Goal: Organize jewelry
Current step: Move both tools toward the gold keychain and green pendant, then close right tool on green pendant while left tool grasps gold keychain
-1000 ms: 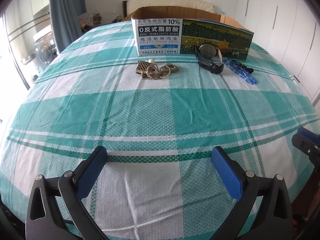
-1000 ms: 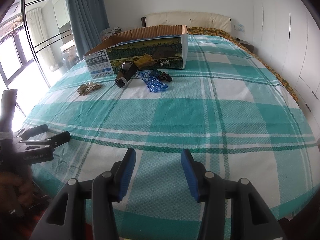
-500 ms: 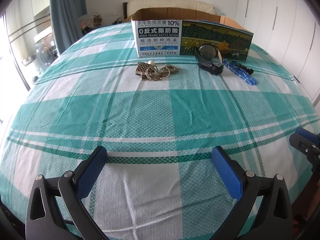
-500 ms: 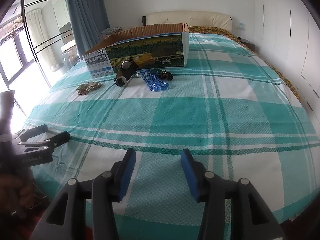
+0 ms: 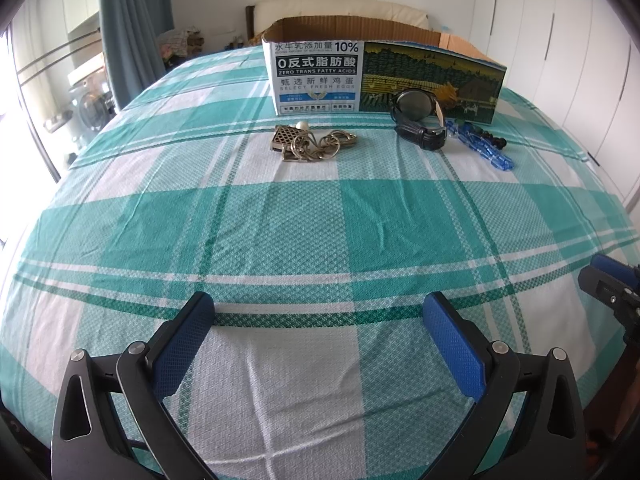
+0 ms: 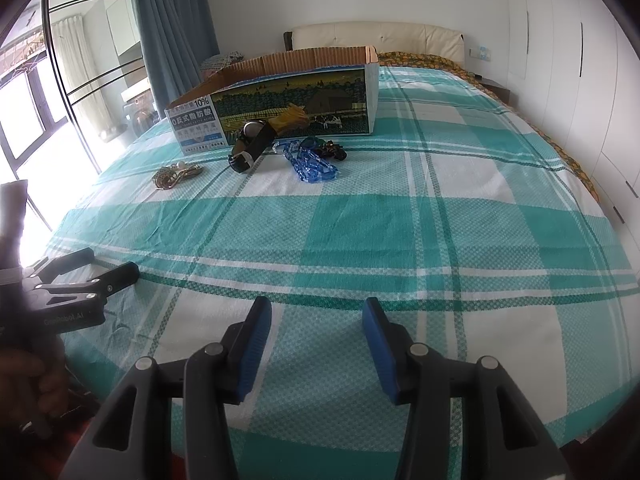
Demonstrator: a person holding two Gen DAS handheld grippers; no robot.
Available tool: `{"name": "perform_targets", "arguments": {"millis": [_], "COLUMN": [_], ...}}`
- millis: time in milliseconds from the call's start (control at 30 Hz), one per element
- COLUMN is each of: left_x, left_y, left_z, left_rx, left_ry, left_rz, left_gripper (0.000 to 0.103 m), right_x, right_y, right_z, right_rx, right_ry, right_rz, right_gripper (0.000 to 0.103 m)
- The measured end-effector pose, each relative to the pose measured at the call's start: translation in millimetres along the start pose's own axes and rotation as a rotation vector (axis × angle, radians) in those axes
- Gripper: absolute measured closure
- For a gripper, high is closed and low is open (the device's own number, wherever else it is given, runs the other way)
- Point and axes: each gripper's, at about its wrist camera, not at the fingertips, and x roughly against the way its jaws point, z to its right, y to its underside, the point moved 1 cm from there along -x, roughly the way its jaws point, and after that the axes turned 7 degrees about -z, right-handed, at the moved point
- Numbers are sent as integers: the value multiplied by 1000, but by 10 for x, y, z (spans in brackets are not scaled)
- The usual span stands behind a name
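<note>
Far up the bed, an open cardboard box stands with jewelry lined up in front of it. From left: a gold-coloured chain tangle with a lattice pendant, a black wristwatch, a blue bead string beside some dark beads. My left gripper hangs open and wide over the near edge of the bed, nothing between its blue pads. My right gripper is open too, narrower and empty, well short of the jewelry.
The bed carries a teal and white plaid sheet. White wardrobe doors line the right side, a curtain and windows the left. A hand grips the left tool at the right wrist view's left edge.
</note>
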Motion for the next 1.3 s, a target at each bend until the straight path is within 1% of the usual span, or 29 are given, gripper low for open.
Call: {"name": "perform_targets", "arguments": {"millis": [133, 233, 300, 400, 467, 600, 667, 733, 767, 800, 833, 867, 900, 1000, 1067, 1167, 1233, 1300], "left_x": [1, -6, -10, 4, 21, 3, -48, -125, -167, -211, -252, -286, -317, -406, -458, -545, -595, -670], "left_y": [-4, -48, -86, -166, -250, -489, -601, -696, -738, -780, -817, -853, -898, -1018, -1079, -1182, -1238, -1293], "left_z": [1, -7, -14, -40, -66, -132, -175, -230, -259, -285, -306, -325, -337, -331, -330, -331, -316, -285], "left_rx": [-1, -4, 2, 16, 26, 42, 49, 64, 72, 79, 82, 81, 77, 39, 8, -15, -35, -52], "left_ry": [0, 6, 4, 20, 36, 51, 52, 59, 62, 64, 67, 71, 73, 97, 122, 131, 124, 89], "left_rz": [-3, -34, -55, -54, -44, -34, -40, -54, -61, -68, -74, -78, -79, -72, -71, -70, -65, -77], "left_gripper": [1, 0, 1, 1, 1, 1, 1, 1, 1, 1, 1, 1, 1, 1, 1, 1, 1, 2], "right_x": [-15, -19, 9, -2, -108, -470, -671, -853, -929, -949, -994, -1017, -1028, -952, -818, -608, -482, -367], "right_y": [-40, -157, -300, -589, -775, -1118, -1245, -1345, -1388, -1420, -1451, -1473, -1488, -1474, -1456, -1437, -1411, -1379], "right_z": [30, 53, 78, 160, 205, 277, 301, 327, 332, 322, 302, 283, 264, 227, 261, 340, 395, 458], "right_rx": [-7, 5, 22, 29, 31, 34, 33, 28, 30, 42, 60, 75, 85, 113, 92, 57, 34, 9], "right_ry": [-3, -7, -2, -8, -17, -57, -82, -98, -107, -105, -110, -118, -134, -124, -132, -137, -143, -155], "right_rz": [-4, -5, 16, 38, 23, -23, -47, -73, -83, -62, -71, -75, -83, -74, -49, -14, 5, 19], "right_gripper": [55, 55, 55, 55, 55, 55, 55, 57, 63, 66, 69, 82, 89, 92, 92, 92, 92, 92]}}
